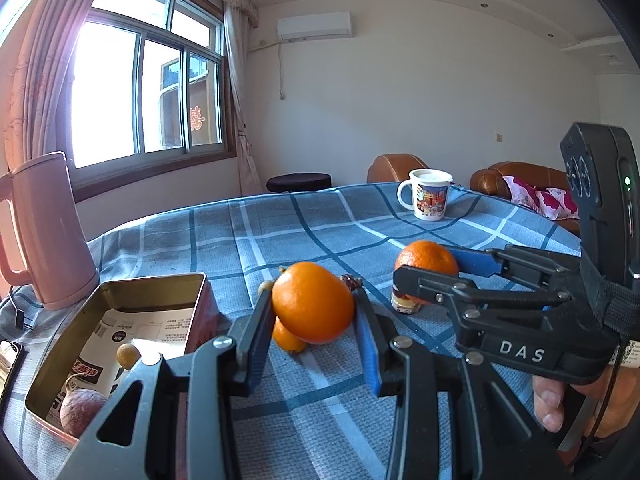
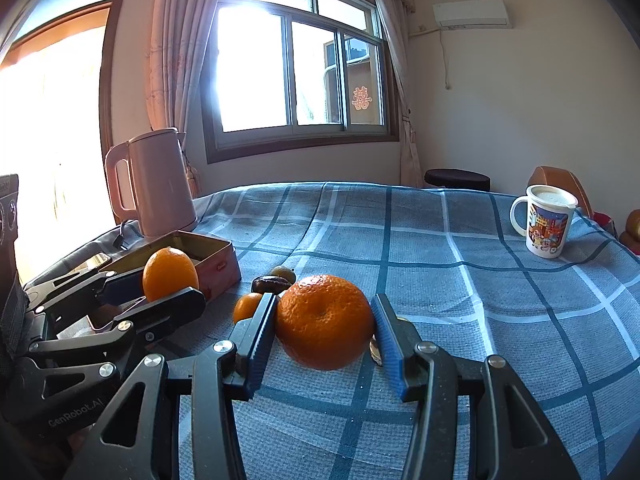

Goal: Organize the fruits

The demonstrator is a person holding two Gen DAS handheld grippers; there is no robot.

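My left gripper [image 1: 314, 314] is shut on an oval orange [image 1: 312, 302], its blue pads pressing both sides. Just below it on the checked cloth lies a small kumquat [image 1: 286, 338]. To the right, my right gripper [image 1: 428, 268] is shut on a round mandarin [image 1: 426, 256]. In the right wrist view the mandarin [image 2: 324, 320] sits between the right gripper's [image 2: 324, 334] pads. The left gripper [image 2: 168, 288] holds the oval orange [image 2: 170, 274] beside an open tin box [image 2: 216, 260]. The tin box [image 1: 120, 292] holds a longan [image 1: 128, 355] and a brownish fruit [image 1: 82, 410].
A pink kettle [image 1: 44, 232] stands behind the tin at the left. A printed mug [image 1: 430, 194] stands at the table's far edge. A dark date [image 2: 270, 284], a small round fruit [image 2: 285, 273] and the kumquat [image 2: 246, 306] lie between the grippers. A small jar [image 1: 406, 306] sits under the mandarin.
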